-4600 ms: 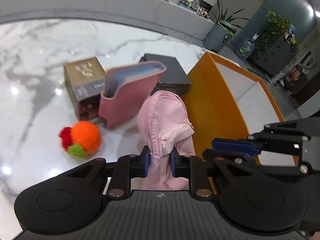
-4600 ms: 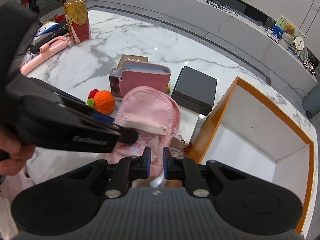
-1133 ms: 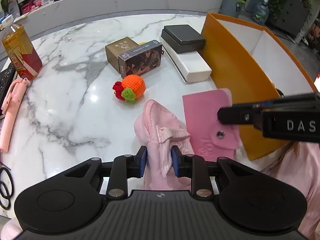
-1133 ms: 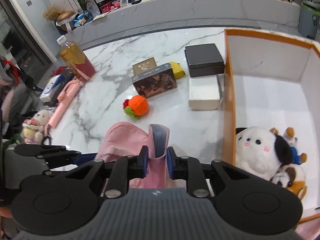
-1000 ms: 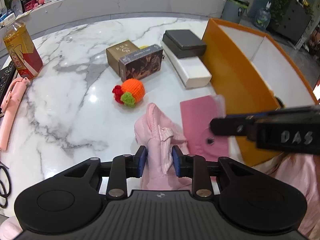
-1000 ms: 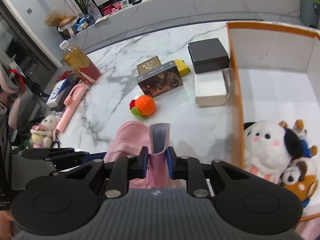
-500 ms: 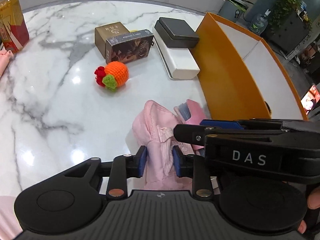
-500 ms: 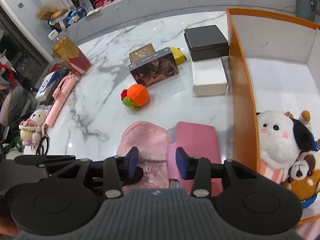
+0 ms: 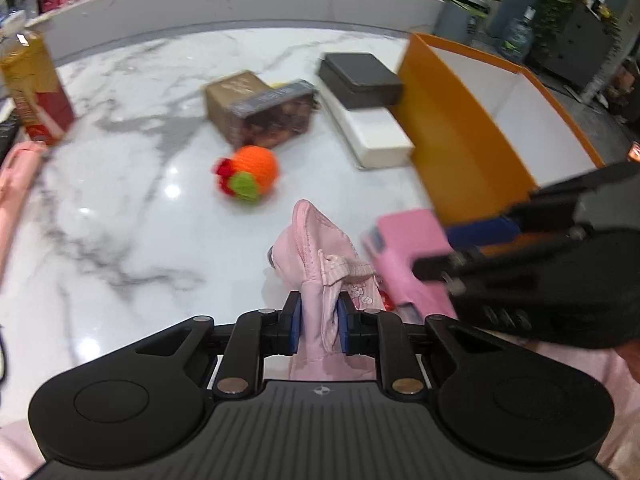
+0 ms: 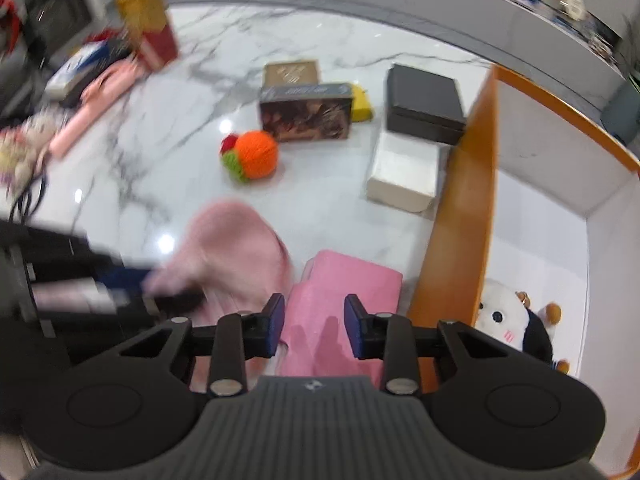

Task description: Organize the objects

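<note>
the bin [image 10: 464, 216], orange outside and white inside, fills the right of the right wrist view, with plush toys [image 10: 516, 320] low in its right corner. the marble table [image 9: 120, 208] spreads over the rest of both frames. the pink pouch [image 9: 324, 264] sits at lower centre of the left wrist view, its fabric pinched between the closed blue pads of the left gripper [image 9: 319, 322]. just right of it lies the pink wallet [image 10: 344, 304], flat on the table beside the bin's orange wall; the right gripper [image 10: 315, 326] hovers over it at lower centre with its fingers spread apart and nothing between them. in the upper middle of the right wrist view a black box [image 10: 424, 104] touches the bin wall, a white box [image 10: 404, 172] lies just below it, a dark printed box [image 10: 306, 114] stands left of those, and a tan box [image 10: 292, 72] sits behind it. an orange knitted ball [image 10: 254, 156] rests at centre. a bottle [image 10: 148, 28] stands at the upper left.
</note>
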Available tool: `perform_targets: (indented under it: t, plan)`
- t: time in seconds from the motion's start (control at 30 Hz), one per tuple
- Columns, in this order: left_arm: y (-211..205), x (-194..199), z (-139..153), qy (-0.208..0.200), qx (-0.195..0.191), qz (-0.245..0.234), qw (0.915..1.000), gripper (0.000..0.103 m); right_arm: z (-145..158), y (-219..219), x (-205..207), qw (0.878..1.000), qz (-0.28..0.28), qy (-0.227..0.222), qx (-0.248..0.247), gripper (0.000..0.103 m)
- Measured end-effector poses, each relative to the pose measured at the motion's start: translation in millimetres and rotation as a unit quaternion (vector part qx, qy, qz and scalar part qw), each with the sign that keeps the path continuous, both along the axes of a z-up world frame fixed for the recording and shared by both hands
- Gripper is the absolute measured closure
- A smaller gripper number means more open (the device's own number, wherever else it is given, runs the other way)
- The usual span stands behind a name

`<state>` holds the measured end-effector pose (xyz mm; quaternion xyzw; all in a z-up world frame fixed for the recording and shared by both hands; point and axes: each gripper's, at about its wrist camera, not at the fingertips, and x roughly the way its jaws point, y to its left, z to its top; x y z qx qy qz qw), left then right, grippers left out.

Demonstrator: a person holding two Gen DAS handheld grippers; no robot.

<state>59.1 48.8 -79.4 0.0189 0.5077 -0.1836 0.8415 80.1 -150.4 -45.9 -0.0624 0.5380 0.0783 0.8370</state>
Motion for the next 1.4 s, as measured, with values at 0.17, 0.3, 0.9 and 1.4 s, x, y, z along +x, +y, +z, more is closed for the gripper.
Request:
perform_targets:
  t: [0.17,0.3,0.9,1.4]
  plan:
    - [14,5,5,-0.015,0.004,0.019,0.9997,0.082,-19,17,-1,0.999,0.015,0.024,-0.022,0.051]
    - [18,8,5,-0.023,0.018,0.018,0.9994,0.082,-39,30,1,0.996,-0.003,0.006,-0.088,0.042]
    - [27,11,6,-0.033,0.007,0.02,0.9992,0.082,-27,37,-2,0.994,-0.038,-0.034,-0.095,0.082]
    - [-10,-7,3,-0.039,0.028,-0.02,0.9986,0.082,31,-10,-20,0.992,-0.091,-0.045,0.079,0.101]
